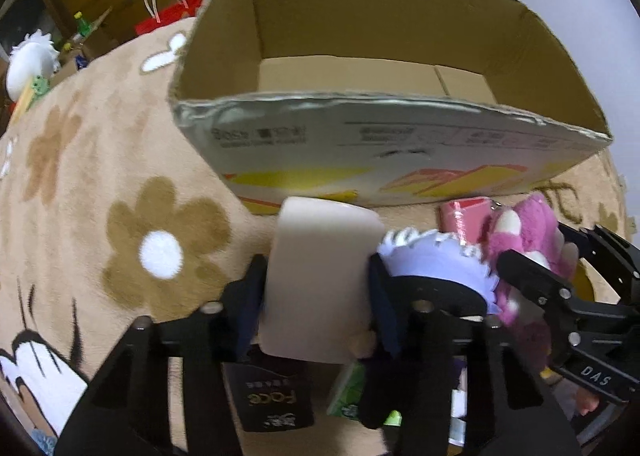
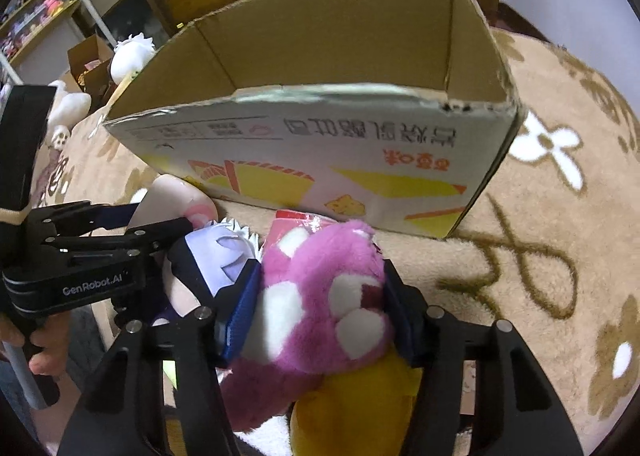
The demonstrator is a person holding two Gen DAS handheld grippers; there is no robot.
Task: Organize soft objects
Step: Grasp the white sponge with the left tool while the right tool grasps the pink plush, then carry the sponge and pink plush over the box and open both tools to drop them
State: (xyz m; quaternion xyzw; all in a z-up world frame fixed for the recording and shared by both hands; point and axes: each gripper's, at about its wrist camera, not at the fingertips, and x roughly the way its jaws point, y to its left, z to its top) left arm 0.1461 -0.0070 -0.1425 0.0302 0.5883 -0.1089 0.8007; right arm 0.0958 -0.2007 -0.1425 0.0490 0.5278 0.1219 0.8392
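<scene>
Grippers are both busy right in front of the box (image 1: 400, 159). Left gripper (image 1: 316, 288) is clamped on a pale soft block (image 1: 320, 276), blue pads pressing its two sides, block standing up between them and poking out past the fingertips. Right gripper (image 2: 320, 296) is clamped on a pink plush (image 2: 320, 296) with white patches, pads squeezing it from both sides. From the left camera you can see that same right gripper (image 1: 560, 276) off to the right, wrapped around the pink plush (image 1: 520, 248).

Between the two sits a doll (image 2: 216, 256) with white spiky hair and a dark outfit, touching the pink plush. A yellow plush (image 2: 352, 412) lies under the pink one. A pink packet (image 1: 464, 215) is just behind them, against the box wall.

Box itself is open-topped cardboard, nothing visible inside from these angles. It sits on a tan rug (image 1: 100, 159) with brown and white flowers. A dark pouch (image 1: 276, 400) and a green packet (image 1: 348, 388) lie under the left gripper. Someone's hand (image 2: 36, 344) holds the left gripper's handle at the edge of the right camera's view.
</scene>
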